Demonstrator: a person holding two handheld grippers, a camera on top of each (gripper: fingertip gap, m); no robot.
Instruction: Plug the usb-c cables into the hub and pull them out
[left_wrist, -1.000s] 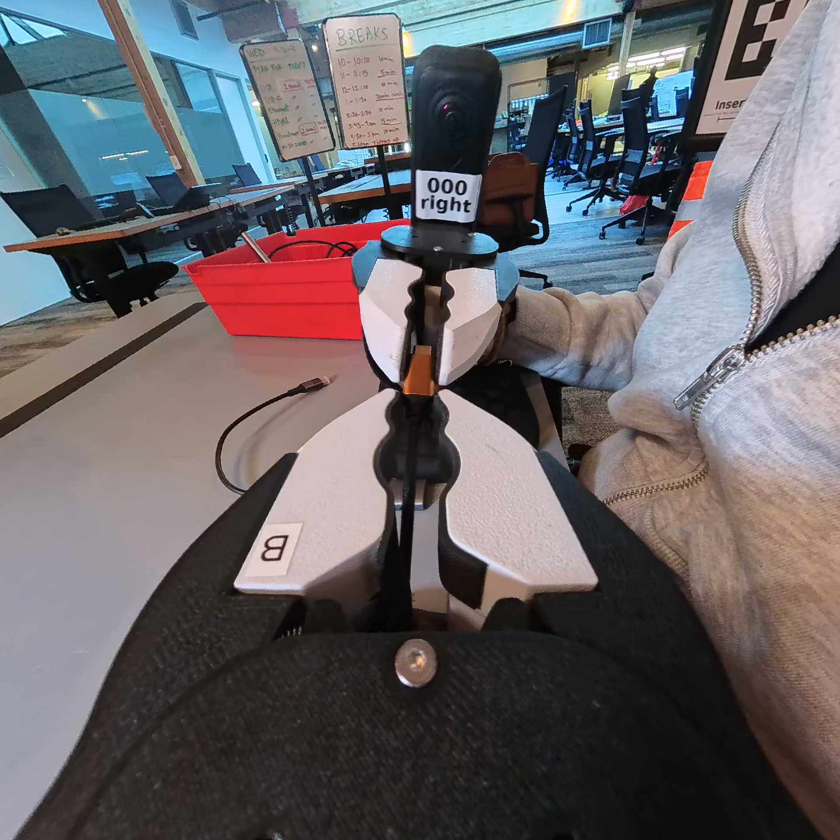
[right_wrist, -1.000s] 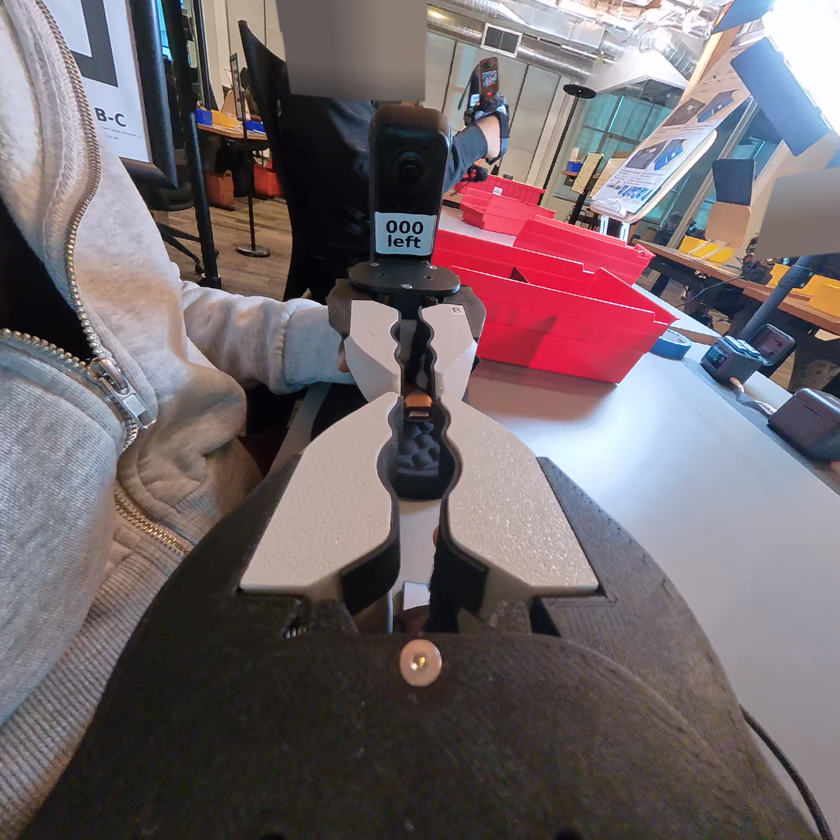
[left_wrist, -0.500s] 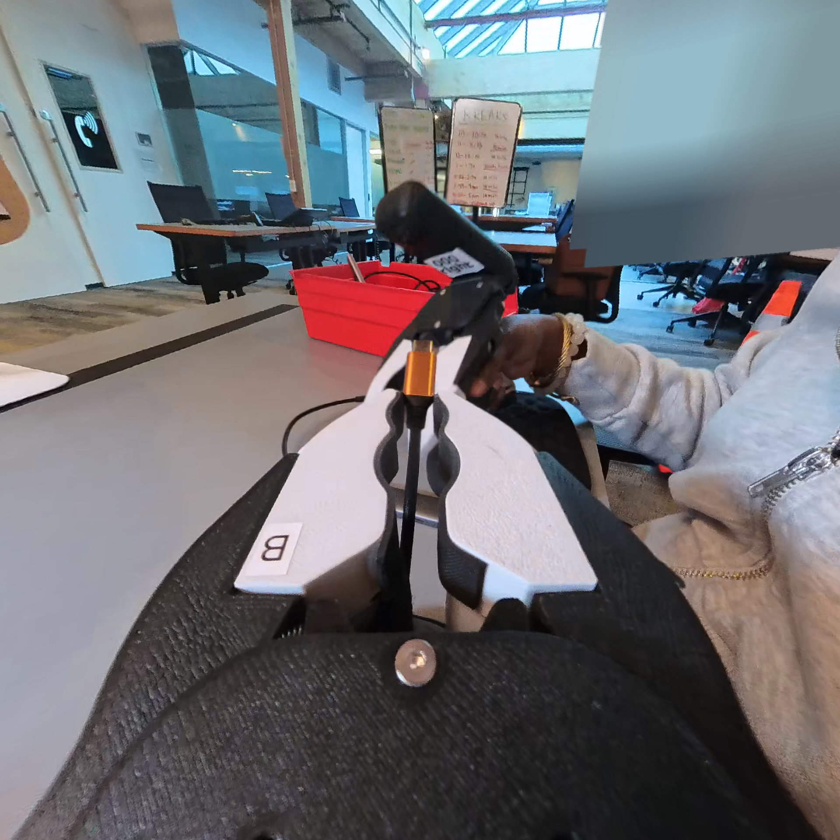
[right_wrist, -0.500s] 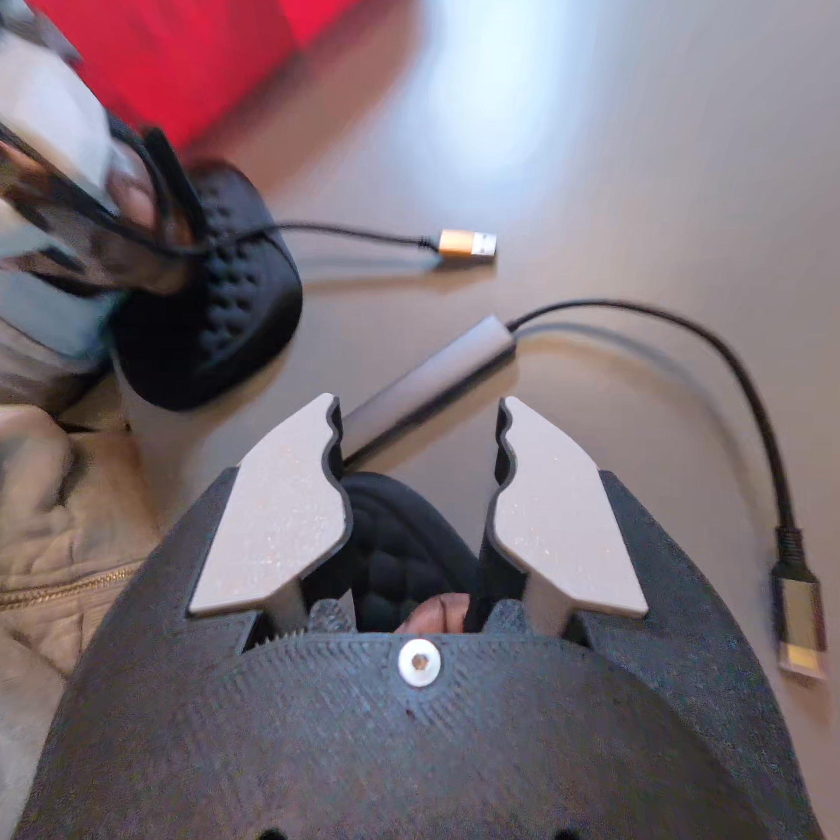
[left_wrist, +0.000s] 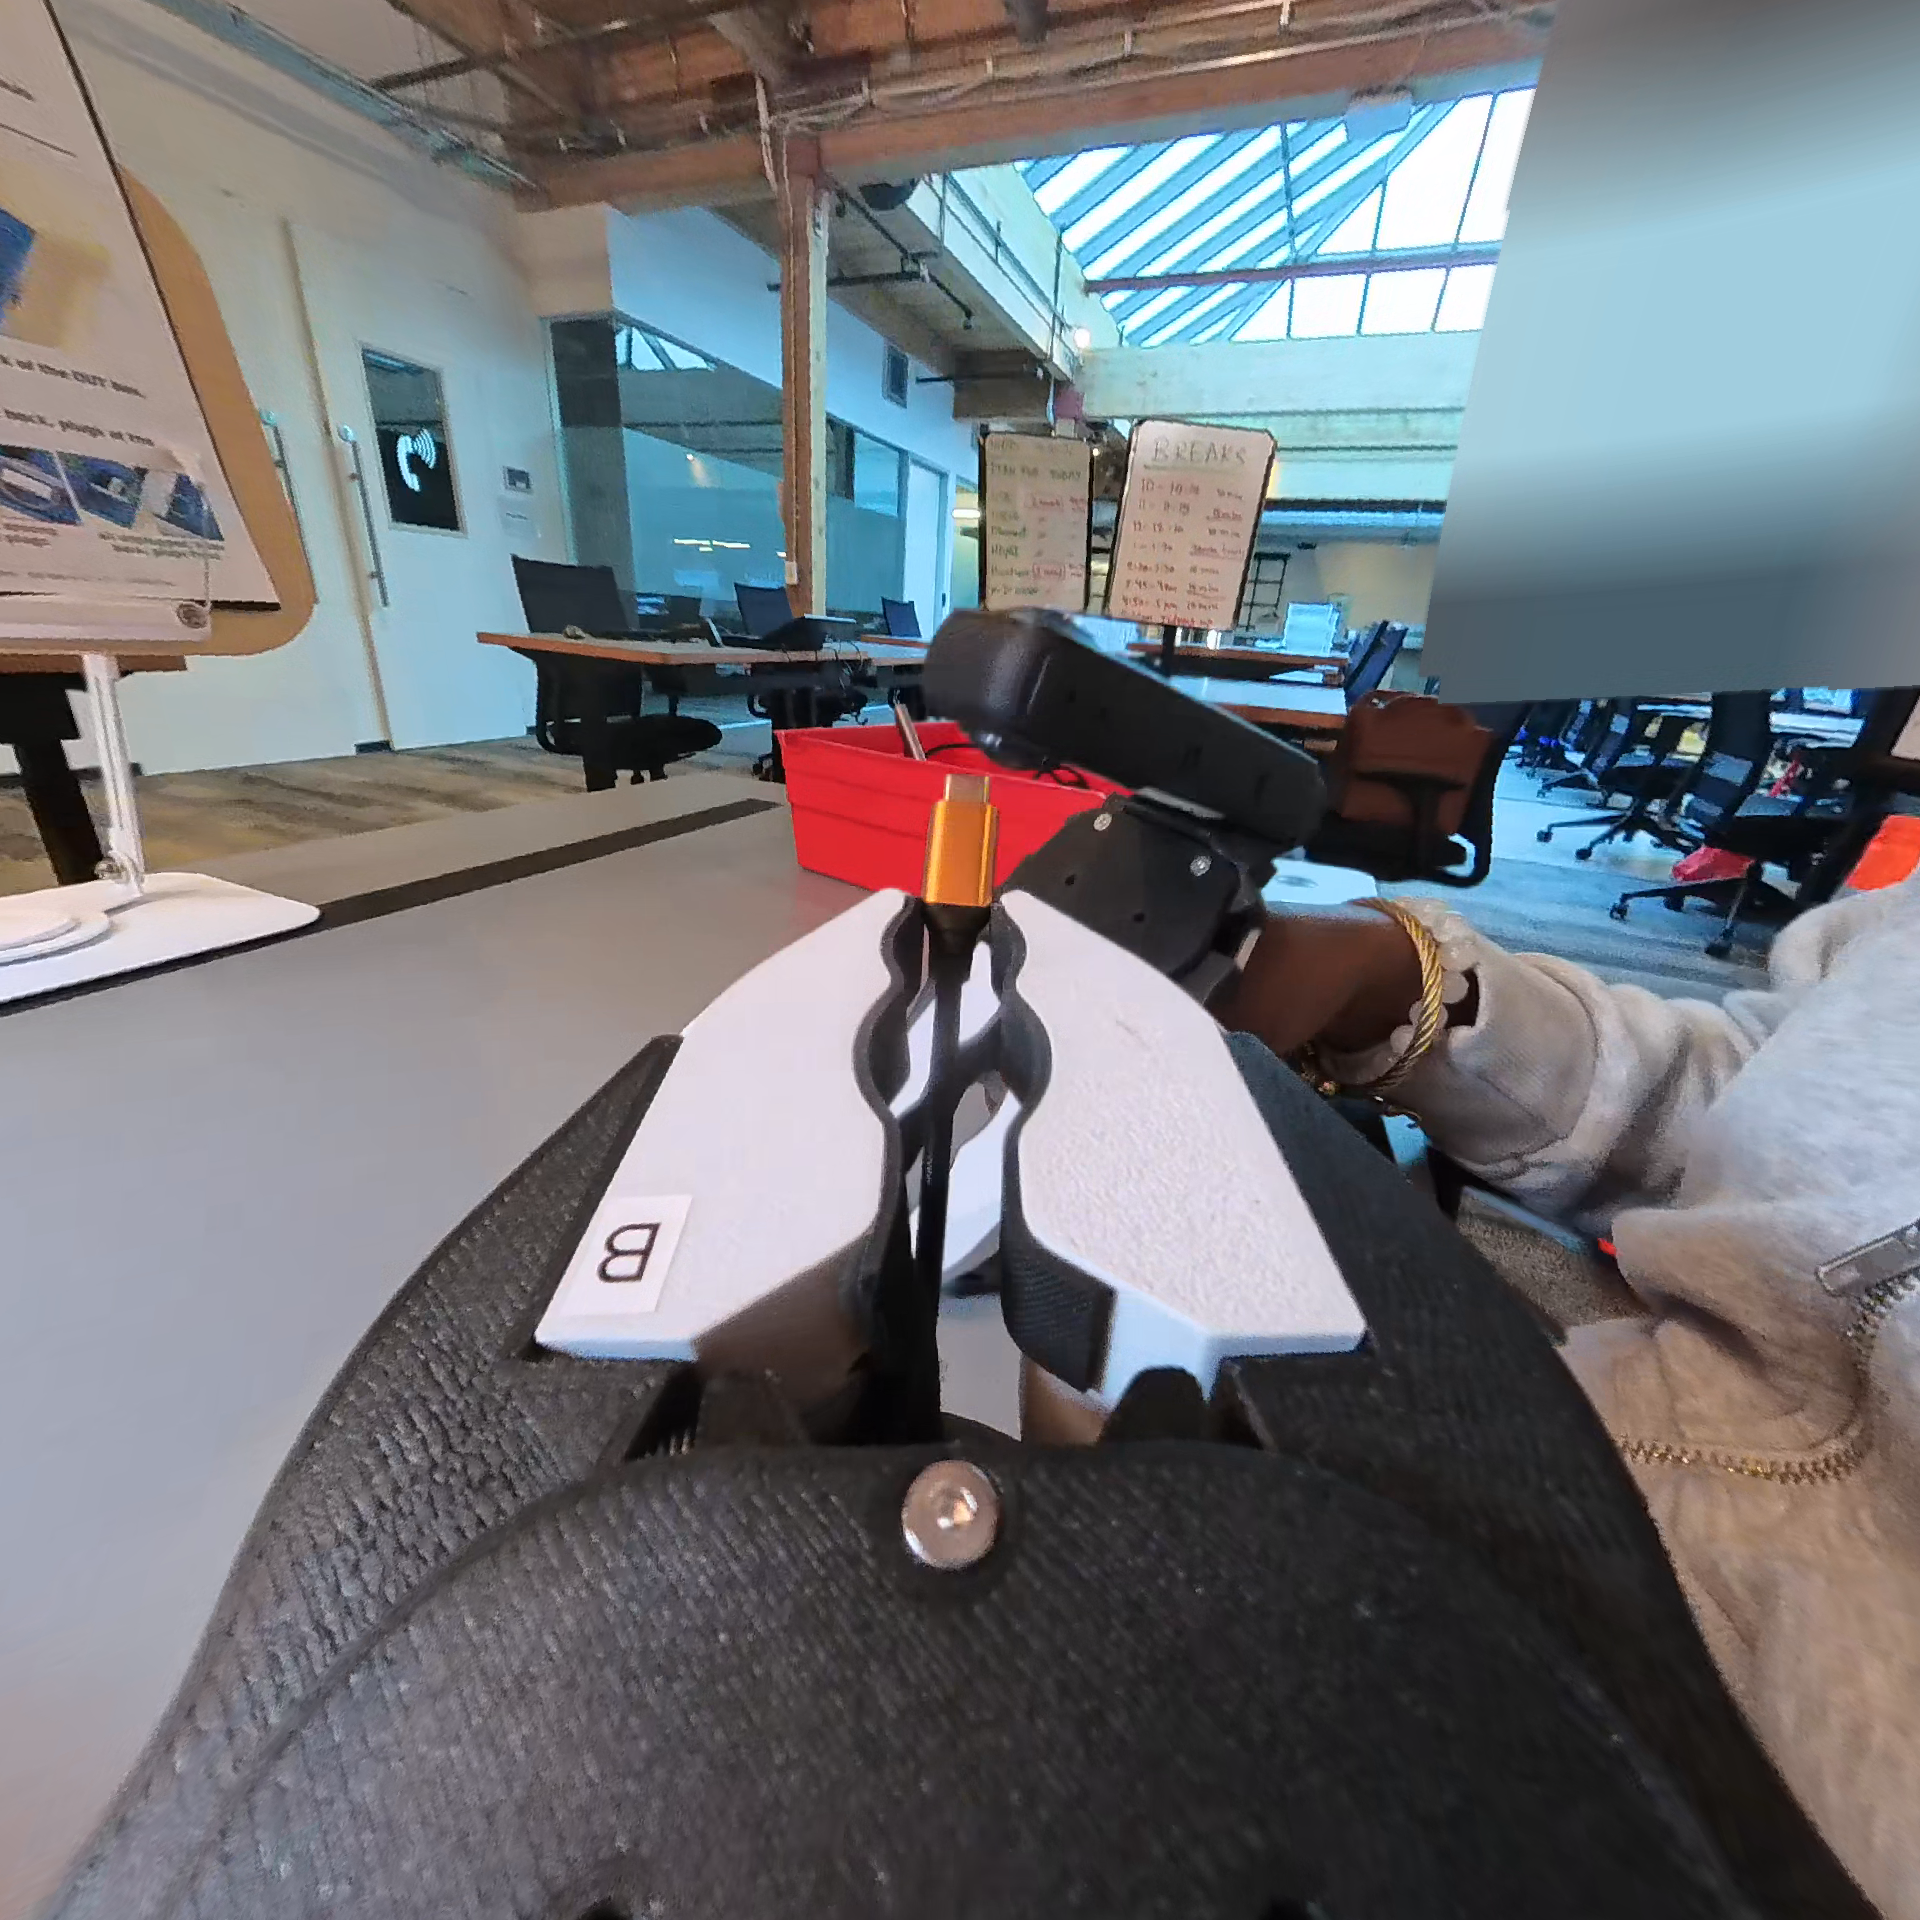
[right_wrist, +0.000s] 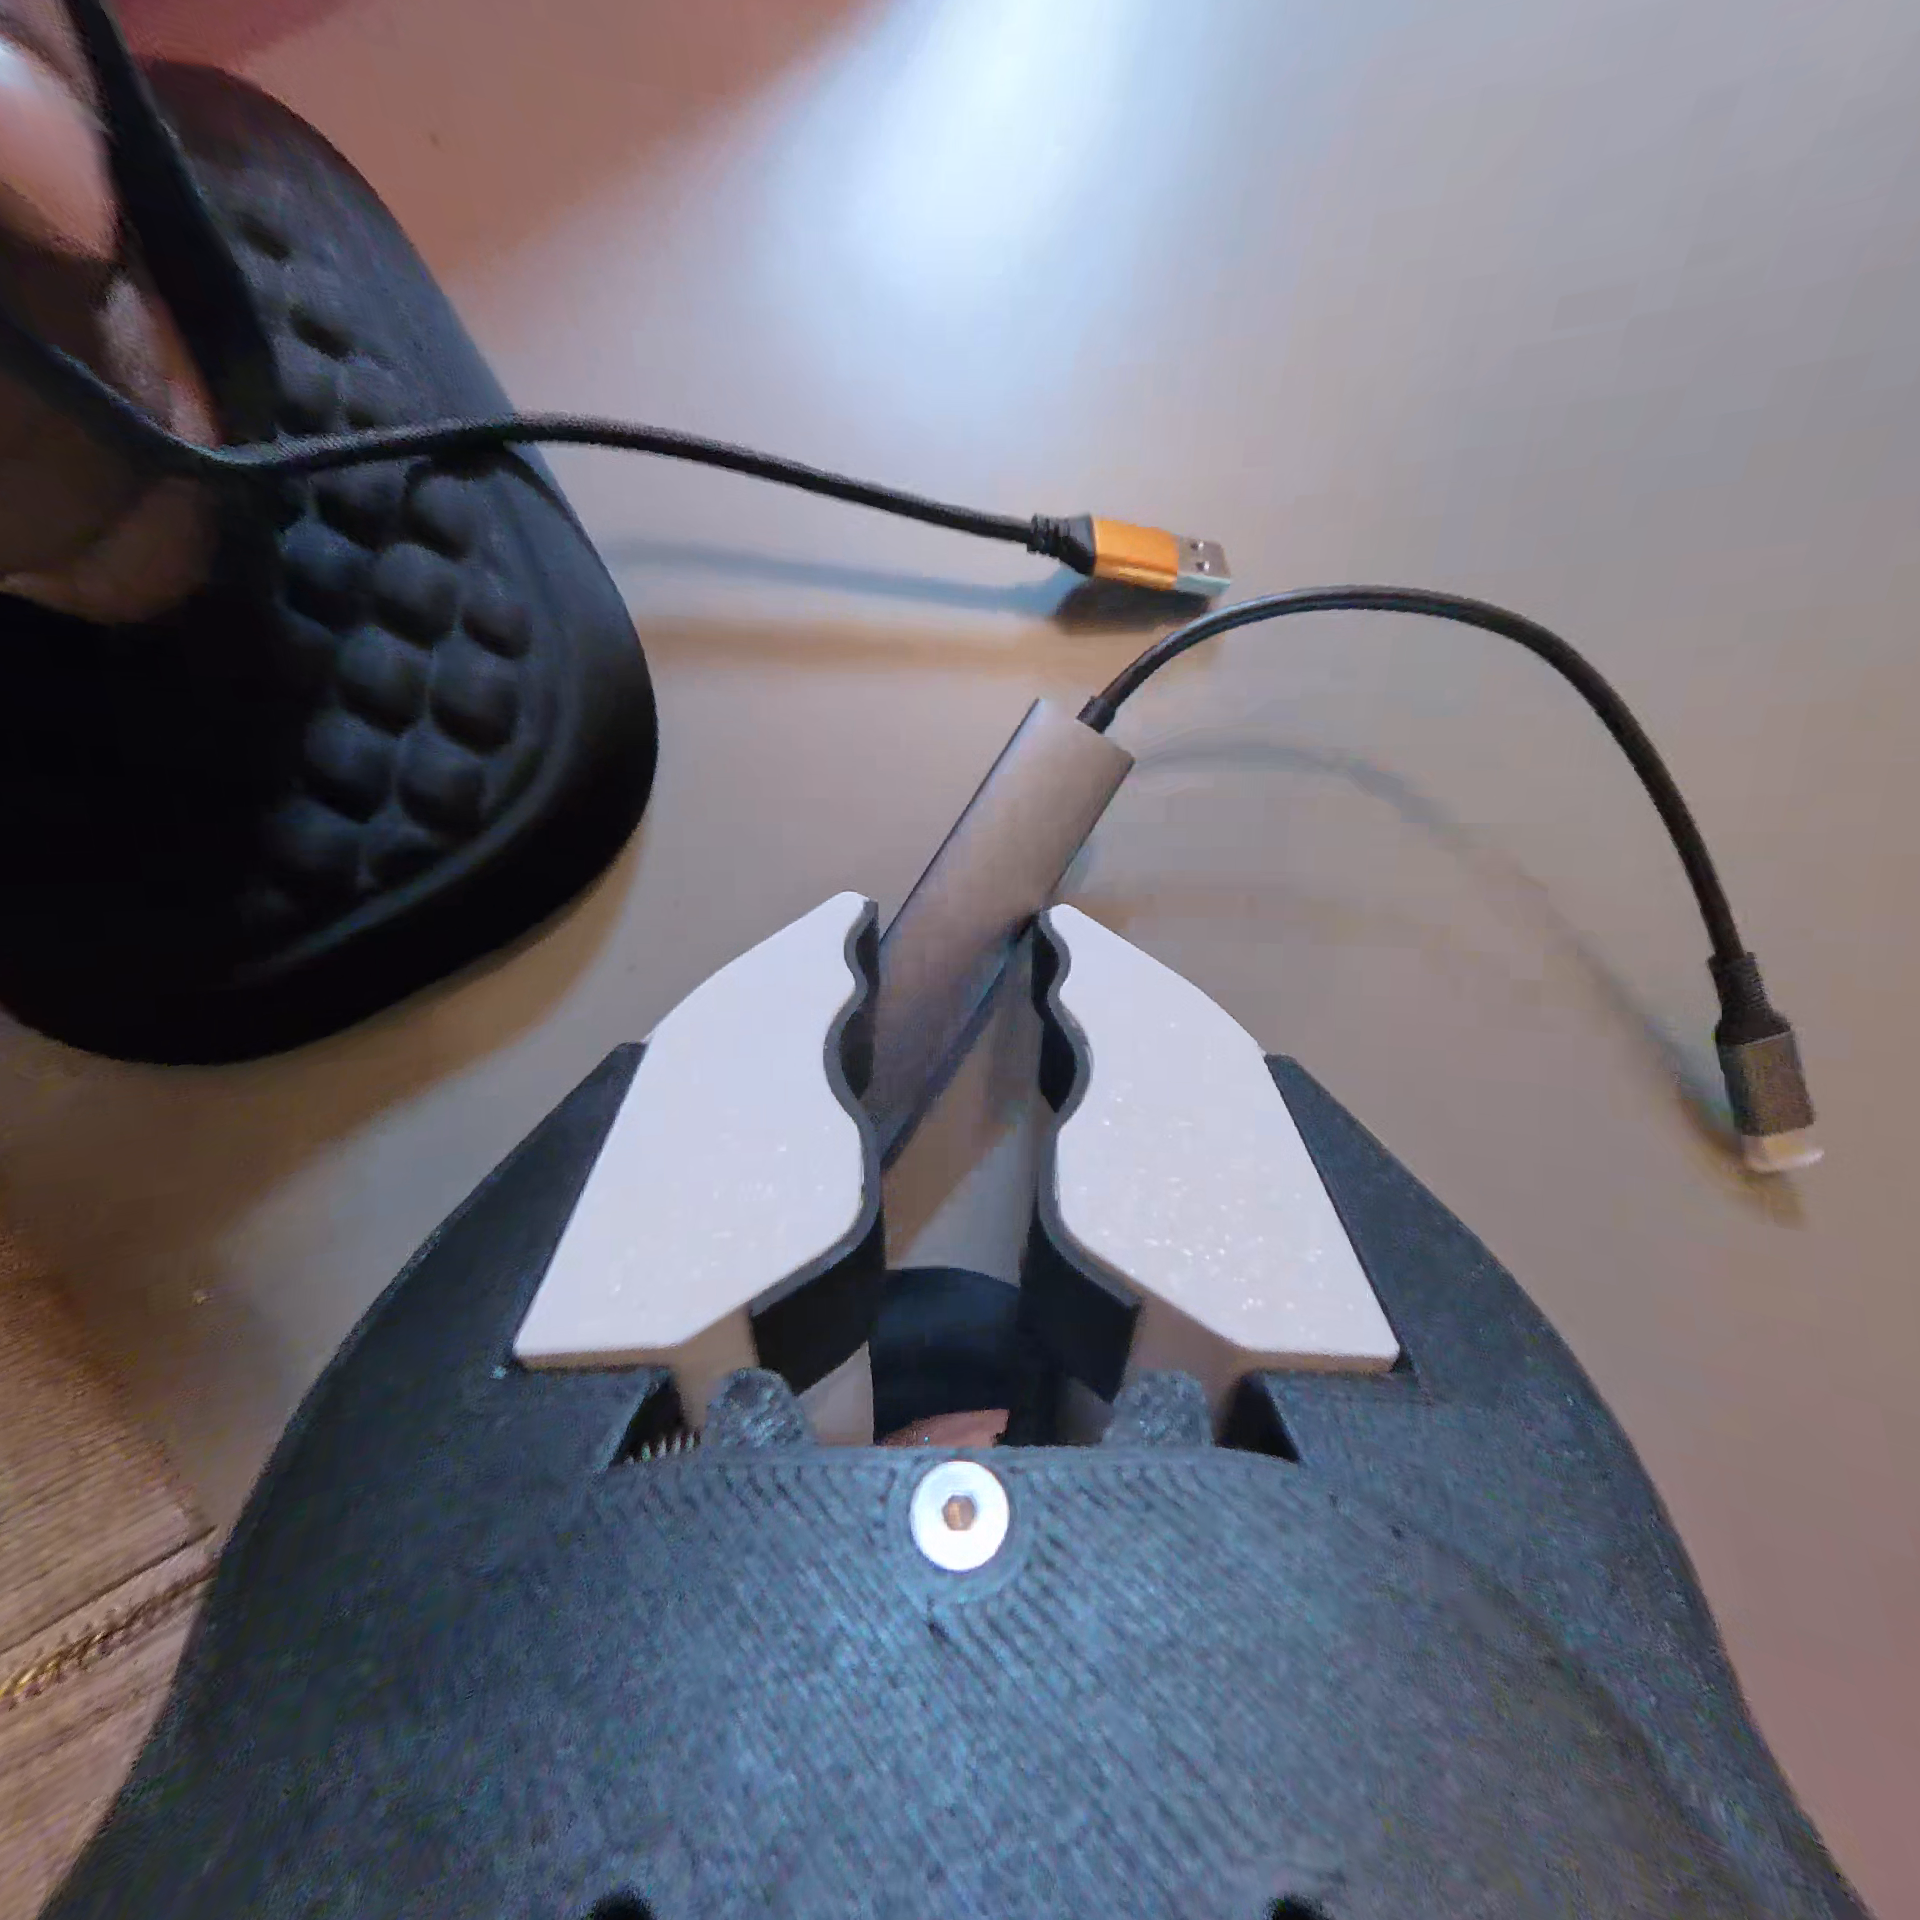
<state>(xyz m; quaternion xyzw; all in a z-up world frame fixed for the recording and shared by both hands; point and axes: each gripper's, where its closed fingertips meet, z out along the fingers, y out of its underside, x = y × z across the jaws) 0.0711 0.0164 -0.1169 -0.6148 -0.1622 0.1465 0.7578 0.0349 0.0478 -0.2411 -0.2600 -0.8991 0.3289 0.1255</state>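
Now the left hand-held gripper (left_wrist: 958, 920) pinches the usb-c cable (left_wrist: 940, 1049) just behind its orange plug (left_wrist: 959, 847), tip proud and ready to insert. The right hand-held gripper (right_wrist: 951, 925) clamps narrow around the grey hub (right_wrist: 997, 847) on the table (right_wrist: 1351, 312), likely steadying it for plugging.

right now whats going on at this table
A person works two handheld grippers. The left gripper is shut on a black cable just behind its orange plug, tip pointing up and free. The right gripper is closing its jaws around the grey hub on the table. Nothing is plugged in yet.
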